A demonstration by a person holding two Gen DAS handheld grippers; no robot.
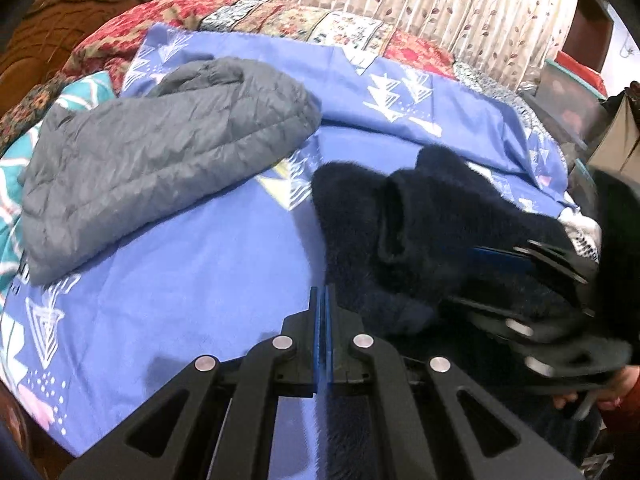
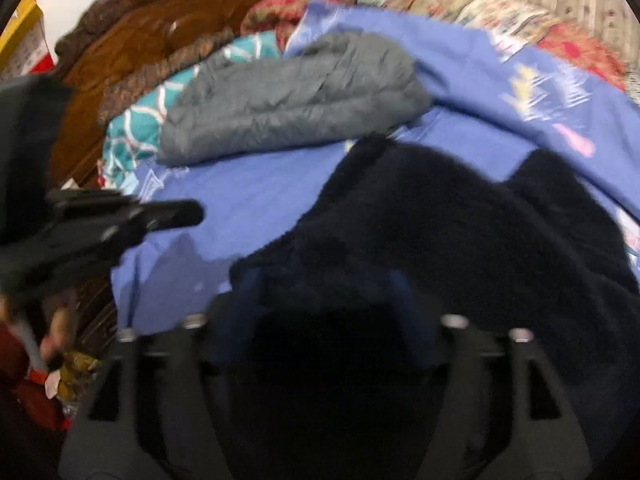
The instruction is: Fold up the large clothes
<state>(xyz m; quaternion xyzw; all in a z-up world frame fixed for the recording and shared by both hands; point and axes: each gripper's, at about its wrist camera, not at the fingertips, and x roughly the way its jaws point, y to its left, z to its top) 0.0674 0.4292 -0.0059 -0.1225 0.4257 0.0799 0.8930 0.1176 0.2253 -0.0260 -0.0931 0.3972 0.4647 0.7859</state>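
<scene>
On the bed, seen from the left wrist, the left tongs are pressed together with nothing between them, just left of a dark navy fleece. The fleece is fuzzy and bunched, its long axis running from the near centre away to the right, where the right tongs reach into it. A grey quilted jacket lies folded, well apart, on the blue sheet.

From the right wrist, blurred, the right tongs stand wide apart with the fleece heaped between and over them. Left tongs hover left.
</scene>
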